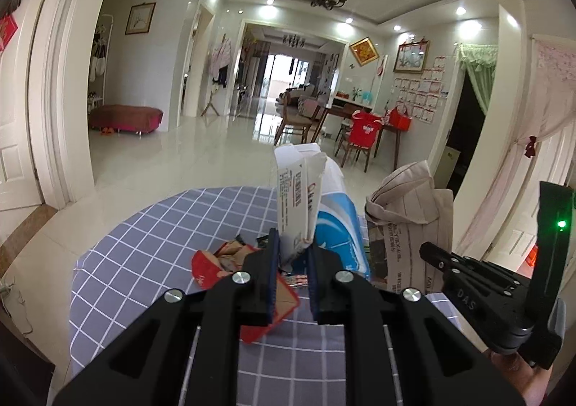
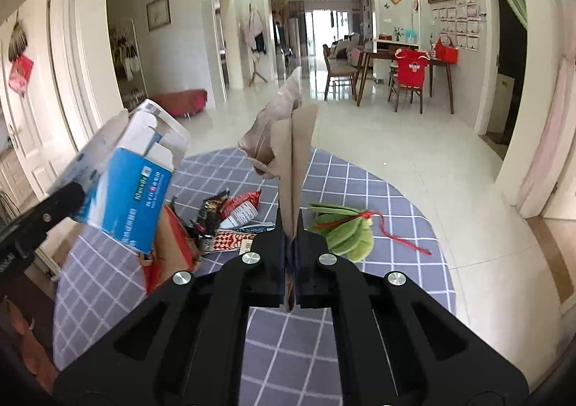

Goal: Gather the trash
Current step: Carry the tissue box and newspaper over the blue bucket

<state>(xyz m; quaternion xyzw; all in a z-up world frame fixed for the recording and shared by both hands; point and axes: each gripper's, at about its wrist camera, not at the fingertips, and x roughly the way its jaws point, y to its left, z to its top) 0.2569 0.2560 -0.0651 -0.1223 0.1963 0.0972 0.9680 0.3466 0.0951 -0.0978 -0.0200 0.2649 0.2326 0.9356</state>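
A: Blue and white cardboard first: my left gripper (image 1: 293,255) is clamped on the torn carton (image 1: 306,190), held up above the checked tablecloth (image 1: 144,226).

B: And further right?

A: My right gripper (image 2: 292,237) is pinched tight on folded brown paper (image 2: 295,161). Wrappers (image 2: 230,215) lie near left on the table, a green ornament (image 2: 342,229) right.

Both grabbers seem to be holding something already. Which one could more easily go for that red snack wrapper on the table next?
Neither is free: the left gripper clamps the blue box, the right gripper the brown paper. Once emptied, probably the left: the wrapper lies on its side.
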